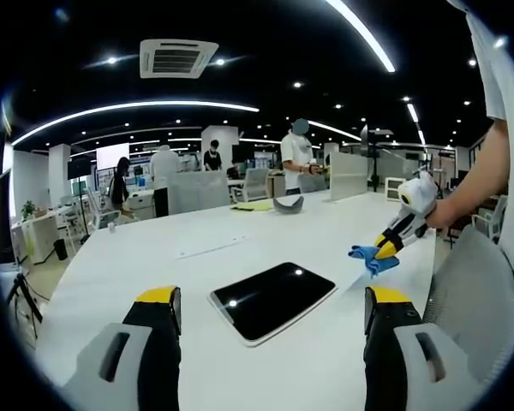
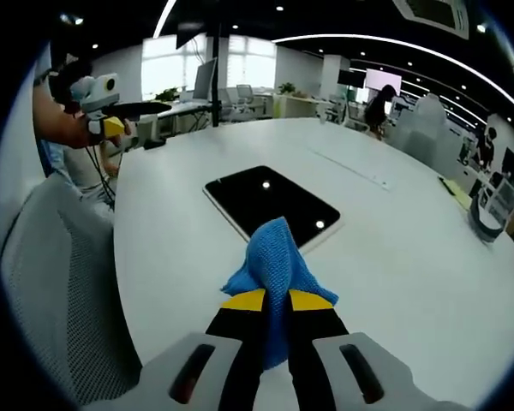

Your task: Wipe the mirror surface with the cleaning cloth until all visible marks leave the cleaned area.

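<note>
Mirror [image 1: 272, 300] lies flat on the white counter [image 1: 240, 231], lower centre of the left gripper view, between that view's own jaws. Dark rectangular slab, rounded corners, pale rim; long axis runs lower left to upper right. Ceiling lights reflect as two bright dots.

Left tongs [image 1: 271, 310] spread wide, holding nothing, off the counter.

Right tongs [image 2: 276, 300] pinched narrow on a blue cloth [image 2: 276, 276], lower centre of the right gripper view. Cloth bunches up past the jaw tips, its top overlapping the mirror's near corner. There the mirror's long axis runs upper left to lower right.
</note>
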### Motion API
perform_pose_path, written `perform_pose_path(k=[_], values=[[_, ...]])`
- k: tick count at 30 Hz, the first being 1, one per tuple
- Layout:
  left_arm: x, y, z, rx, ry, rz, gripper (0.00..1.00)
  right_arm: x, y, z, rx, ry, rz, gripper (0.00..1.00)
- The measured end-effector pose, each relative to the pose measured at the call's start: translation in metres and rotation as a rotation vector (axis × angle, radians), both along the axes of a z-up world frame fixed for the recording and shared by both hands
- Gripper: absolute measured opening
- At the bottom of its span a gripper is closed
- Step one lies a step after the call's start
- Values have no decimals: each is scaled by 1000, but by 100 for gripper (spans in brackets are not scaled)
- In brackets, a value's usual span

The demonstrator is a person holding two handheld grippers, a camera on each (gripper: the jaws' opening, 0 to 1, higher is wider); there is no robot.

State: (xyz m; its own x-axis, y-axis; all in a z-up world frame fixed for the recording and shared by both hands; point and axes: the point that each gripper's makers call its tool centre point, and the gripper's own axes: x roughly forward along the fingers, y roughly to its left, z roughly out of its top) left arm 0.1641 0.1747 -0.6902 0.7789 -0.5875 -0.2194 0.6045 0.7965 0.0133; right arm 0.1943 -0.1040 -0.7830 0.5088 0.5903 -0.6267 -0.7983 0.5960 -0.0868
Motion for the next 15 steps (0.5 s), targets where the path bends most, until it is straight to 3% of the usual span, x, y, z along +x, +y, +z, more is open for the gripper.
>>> perform_pose_path(k=[15], values=[[2,0,-2,7,4,-11,89,17,15,17,31,-29,15,4]])
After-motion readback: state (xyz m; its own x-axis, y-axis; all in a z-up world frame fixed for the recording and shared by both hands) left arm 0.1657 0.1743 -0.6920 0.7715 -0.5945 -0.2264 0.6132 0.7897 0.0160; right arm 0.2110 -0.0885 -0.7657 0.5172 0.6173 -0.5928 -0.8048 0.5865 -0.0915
